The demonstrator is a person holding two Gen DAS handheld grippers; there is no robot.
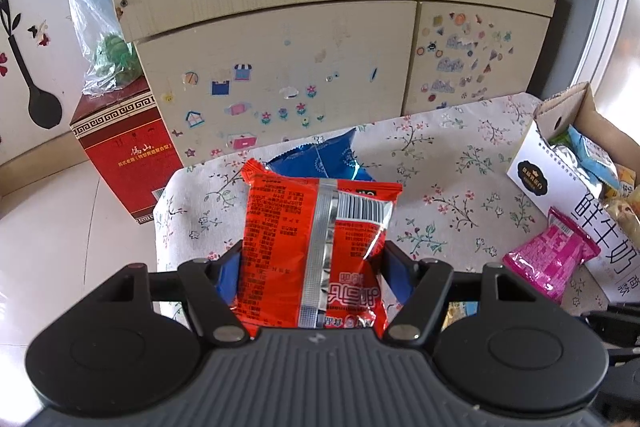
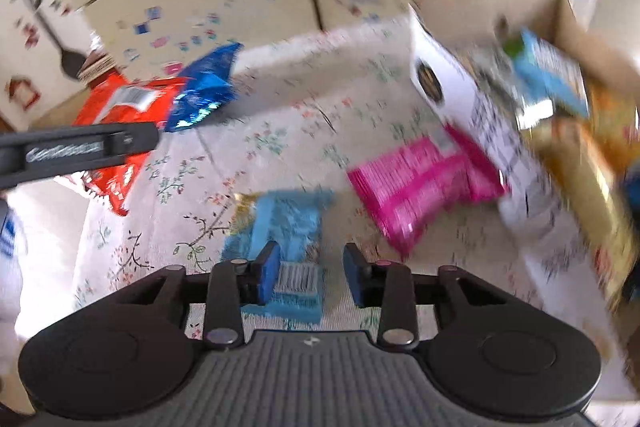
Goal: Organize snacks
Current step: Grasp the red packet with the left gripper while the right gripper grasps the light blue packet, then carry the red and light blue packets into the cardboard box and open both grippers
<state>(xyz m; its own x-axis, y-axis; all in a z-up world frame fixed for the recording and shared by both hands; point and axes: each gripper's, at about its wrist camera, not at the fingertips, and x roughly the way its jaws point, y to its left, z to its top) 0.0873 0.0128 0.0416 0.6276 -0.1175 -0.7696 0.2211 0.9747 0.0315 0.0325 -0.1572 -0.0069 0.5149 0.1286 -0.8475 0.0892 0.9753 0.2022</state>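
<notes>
My left gripper (image 1: 312,267) is shut on a red snack packet (image 1: 316,227) and holds it above the floral tablecloth (image 1: 452,163). A blue packet (image 1: 320,161) lies behind it. The right wrist view is blurred. My right gripper (image 2: 310,273) is open and empty over a light blue packet (image 2: 288,227) on the cloth. A pink packet (image 2: 416,183) lies by the white carton box (image 2: 460,95), which holds several snacks; it also shows in the left wrist view (image 1: 552,251). The red packet (image 2: 120,107) and blue packet (image 2: 204,87) show at far left.
A beige cabinet (image 1: 280,67) with stickers stands behind the table. A red box (image 1: 120,155) with a plastic bag on top stands on the floor at left. The white carton box (image 1: 560,179) stands at the table's right edge.
</notes>
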